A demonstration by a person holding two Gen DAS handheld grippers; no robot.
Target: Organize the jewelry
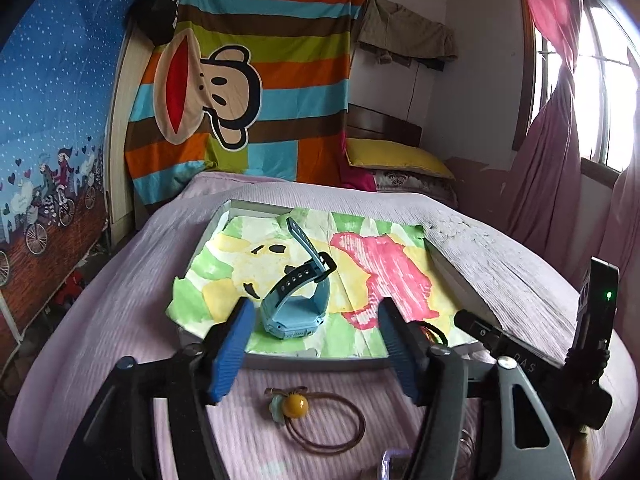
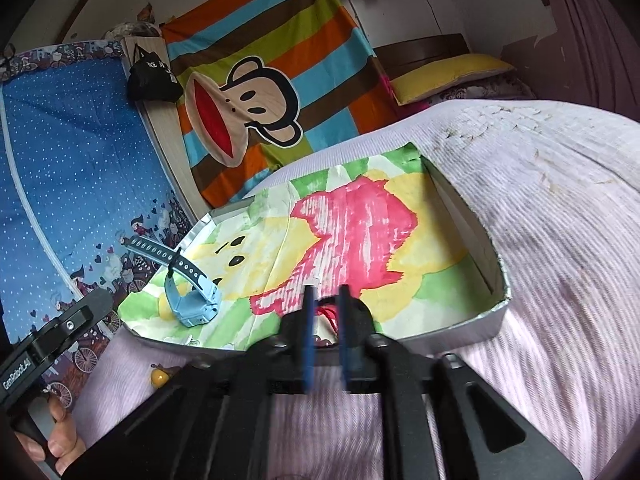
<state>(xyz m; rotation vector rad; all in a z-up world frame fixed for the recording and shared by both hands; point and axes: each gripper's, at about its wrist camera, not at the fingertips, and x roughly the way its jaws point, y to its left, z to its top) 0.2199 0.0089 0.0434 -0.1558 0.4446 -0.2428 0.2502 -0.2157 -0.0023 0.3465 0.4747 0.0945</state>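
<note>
Left gripper point(image 1: 316, 316) stands wide open, the blue watch point(image 1: 298, 300) between its fingers in the tray point(image 1: 312, 362). Right gripper point(image 2: 326, 308) is pinched narrow on a red cord point(image 2: 328, 304). Risk: the upright strap may tip the watch. Behind lies a hair tie point(image 1: 320, 420) on lilac bedding point(image 1: 100, 320).

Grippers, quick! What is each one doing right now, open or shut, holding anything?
Left gripper: open, empty, fingers either side of the blue watch in the tray.
Right gripper: nearly shut on something red; cannot tell what.
</note>
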